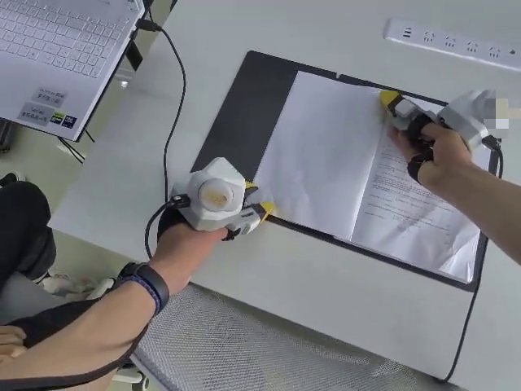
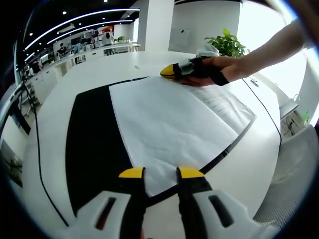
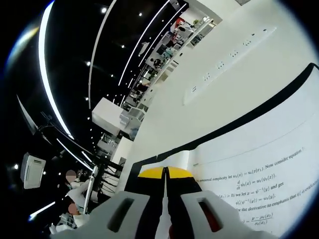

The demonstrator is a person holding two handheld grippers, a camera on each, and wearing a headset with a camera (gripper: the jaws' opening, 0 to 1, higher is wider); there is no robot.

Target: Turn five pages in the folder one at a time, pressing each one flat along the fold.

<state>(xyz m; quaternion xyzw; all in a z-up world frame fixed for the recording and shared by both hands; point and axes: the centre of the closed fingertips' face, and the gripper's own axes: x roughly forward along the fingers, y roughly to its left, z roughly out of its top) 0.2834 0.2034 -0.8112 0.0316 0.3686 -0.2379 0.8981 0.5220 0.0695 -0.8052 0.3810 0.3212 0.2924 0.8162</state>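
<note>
While folder's (image 1: pixel 244 106) open, R tool (image 1: pixel 390 100) on fold

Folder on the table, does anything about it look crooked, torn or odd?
Nothing stands out: the open black folder lies roughly parallel to the white table's near edge, and its blank white page lies flat, untorn.

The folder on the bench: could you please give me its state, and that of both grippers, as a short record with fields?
folder: open on the white table, black inside cover bare at the left
blank page: lies left of the fold
printed page: text up, right of the fold
left gripper: open, at the near corner of the blank page
right gripper: shut, tips at the far end of the fold
nearby: laptop, power strip
</note>
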